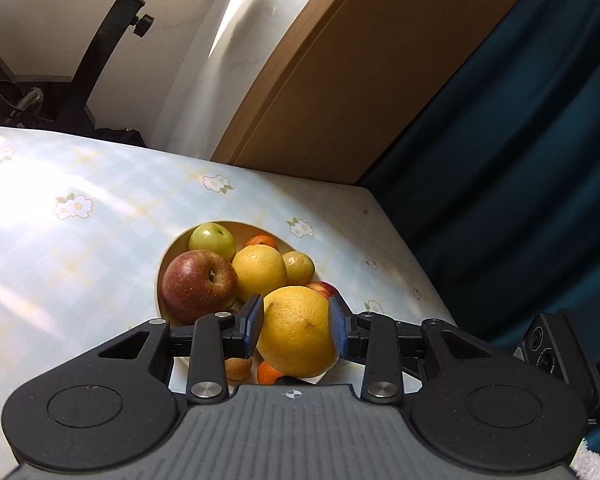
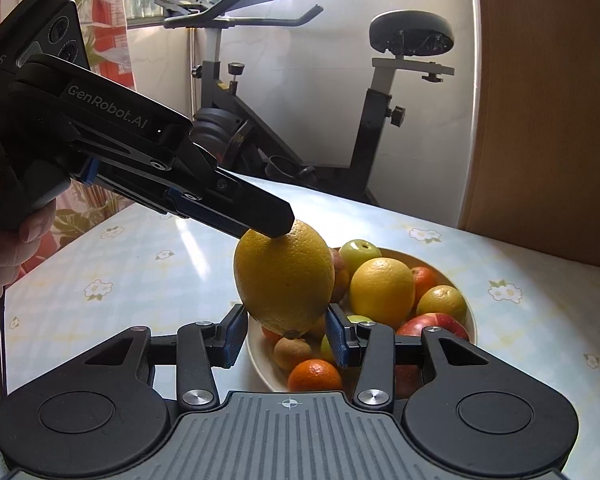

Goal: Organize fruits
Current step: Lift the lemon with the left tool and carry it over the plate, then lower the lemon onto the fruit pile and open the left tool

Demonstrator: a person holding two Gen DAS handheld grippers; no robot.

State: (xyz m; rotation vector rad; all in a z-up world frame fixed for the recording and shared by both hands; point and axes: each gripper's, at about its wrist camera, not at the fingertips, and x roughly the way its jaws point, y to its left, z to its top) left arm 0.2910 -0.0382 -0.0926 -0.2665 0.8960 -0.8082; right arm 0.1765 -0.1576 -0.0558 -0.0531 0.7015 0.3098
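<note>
left wrist view: the left gripper (image 1: 296,326) is clamped on a large yellow orange (image 1: 298,330), its blue pads pressed against the fruit's left and right sides. the orange hangs above the near part of a white bowl (image 1: 165,258), clear of the fruit heaped inside. in the bowl a red apple (image 1: 198,286) lies at the left, a green apple (image 1: 212,240) behind it at the far rim, a second yellow orange (image 1: 260,270) in the middle, and a small yellow-green fruit (image 1: 299,267) to its right. a small tangerine (image 1: 269,372) shows under the held orange at the near rim. the bowl stands on a table with a pale blue flowered cloth (image 1: 80,208). part of the right gripper's body (image 1: 556,348) shows at the right edge, and a dark blue curtain (image 1: 520,140) hangs at the far right.

right wrist view: the left gripper (image 2: 266,232) reaches in from the left, held by a hand (image 2: 4,248), and grips the large yellow orange (image 2: 284,276) at its top, so the fruit hangs lifted over the near left rim of the white bowl (image 2: 260,360). the right gripper (image 2: 286,338) sits just below with the orange's lower end between its blue pads; the right pad looks to touch the peel, the left pad stands a little off it, so i cannot tell whether it grips. the tangerine (image 2: 315,376) lies at the bowl's near edge. an exercise bike (image 2: 300,100) stands beyond the table.
</note>
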